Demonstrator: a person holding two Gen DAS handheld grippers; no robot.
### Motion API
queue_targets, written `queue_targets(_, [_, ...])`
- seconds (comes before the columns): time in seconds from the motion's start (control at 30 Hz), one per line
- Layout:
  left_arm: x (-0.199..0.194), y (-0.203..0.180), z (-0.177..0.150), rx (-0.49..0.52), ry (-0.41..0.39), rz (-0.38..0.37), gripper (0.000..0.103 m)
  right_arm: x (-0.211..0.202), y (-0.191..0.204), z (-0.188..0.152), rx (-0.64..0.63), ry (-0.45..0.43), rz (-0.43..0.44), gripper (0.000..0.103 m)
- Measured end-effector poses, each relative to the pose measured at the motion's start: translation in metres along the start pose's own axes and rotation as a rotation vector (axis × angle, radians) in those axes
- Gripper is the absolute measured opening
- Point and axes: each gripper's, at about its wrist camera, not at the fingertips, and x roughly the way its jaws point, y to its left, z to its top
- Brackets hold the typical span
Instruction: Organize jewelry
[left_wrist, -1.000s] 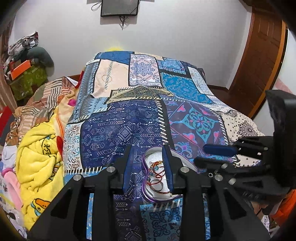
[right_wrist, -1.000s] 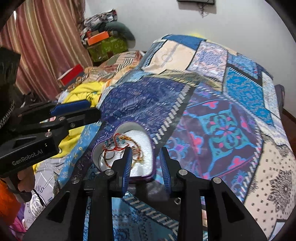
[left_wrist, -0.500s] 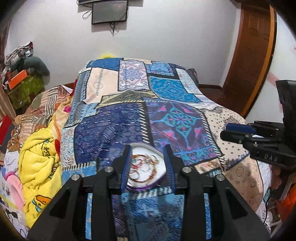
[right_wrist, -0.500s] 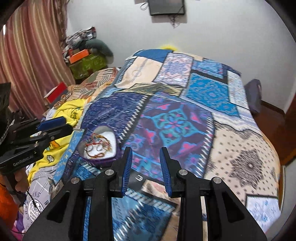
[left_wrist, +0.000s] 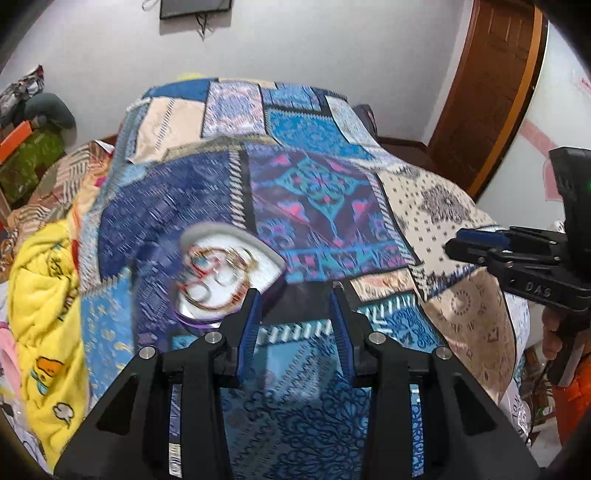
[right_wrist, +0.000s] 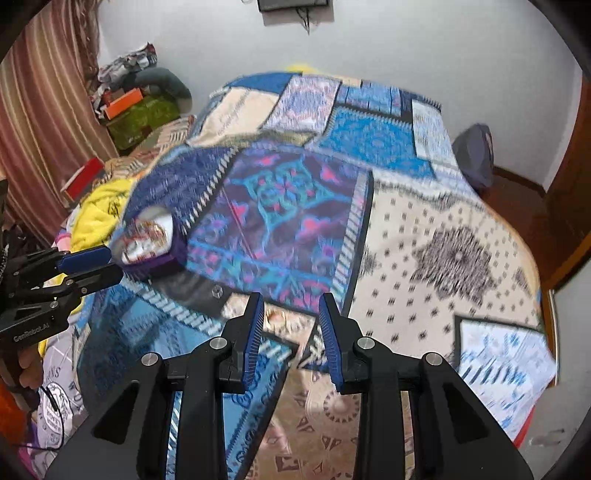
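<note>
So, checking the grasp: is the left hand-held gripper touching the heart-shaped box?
Cannot tell: in the left wrist view, the left hand-held gripper overlaps the blurred heart-shaped box.

One heart-shaped box (left_wrist: 229, 273) of bangles, two grippers, one bed (left_wrist: 325, 206).

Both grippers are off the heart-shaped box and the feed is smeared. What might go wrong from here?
The heart-shaped box sits open on the soft patchwork bedspread, so a nudge from the open left gripper beside it might tip the tangled bracelets out. A small clear piece lies loose on the fabric ahead of the open right gripper; it is easily lost in the busy pattern. Motion blur makes aiming unreliable.
</note>
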Motion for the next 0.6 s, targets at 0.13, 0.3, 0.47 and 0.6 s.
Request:
queue_targets(0.13, [0.012,-0.008,-0.006,0.011,0.032,-0.017,0.037,0.017,0.004,-0.011,-0.007,0.052,0.02,0.028])
queue_targets(0.3, [0.027,-0.015,-0.009,0.032,0.061,-0.023,0.037,0.043,0.009,-0.017,-0.022,0.114,0.045,0.028])
queue_targets(0.47, [0.041,-0.017,-0.009,0.038,0.084,-0.039,0.037,0.065,0.005,-0.018,-0.026,0.138,0.041,0.028])
queue_targets(0.6, [0.05,-0.019,-0.009,0.049,0.098,-0.046,0.037,0.068,0.005,-0.016,-0.04,0.125,0.048,0.028])
